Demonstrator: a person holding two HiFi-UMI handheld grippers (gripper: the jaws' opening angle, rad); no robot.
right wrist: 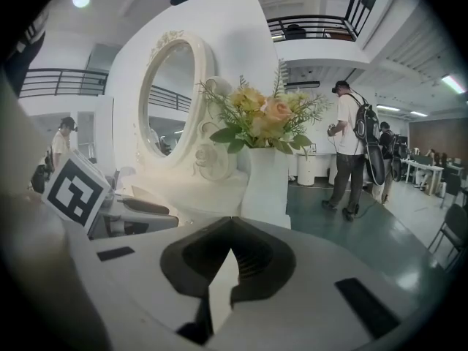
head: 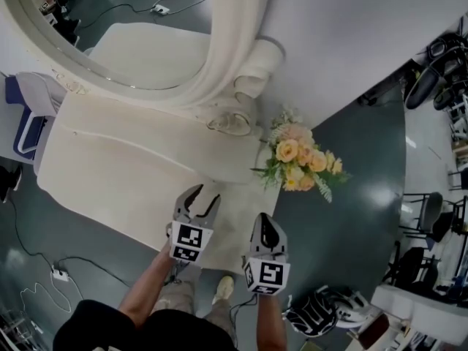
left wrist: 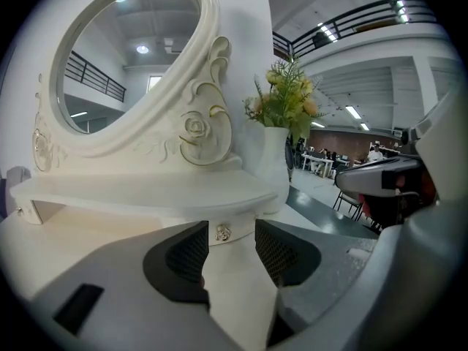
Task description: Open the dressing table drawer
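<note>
The cream dressing table (head: 124,174) carries an oval mirror (head: 146,42) and a white vase of flowers (head: 300,159) at its right end. In the left gripper view a small silver rose knob (left wrist: 223,232) sits on the drawer front (left wrist: 234,291), just under the tabletop edge. My left gripper (left wrist: 231,227) is open, its two pads on either side of the knob and clear of it; from the head view it (head: 203,194) is at the table's front edge. My right gripper (head: 265,219) hangs to its right, shut and empty (right wrist: 232,248), pointing toward the vase (right wrist: 263,181).
A chair (head: 29,115) stands at the table's left end. Cables and a power strip (head: 58,275) lie on the floor at the left. A helmet and bag (head: 322,313) sit on the floor at the right. A person (right wrist: 355,145) stands beyond the vase.
</note>
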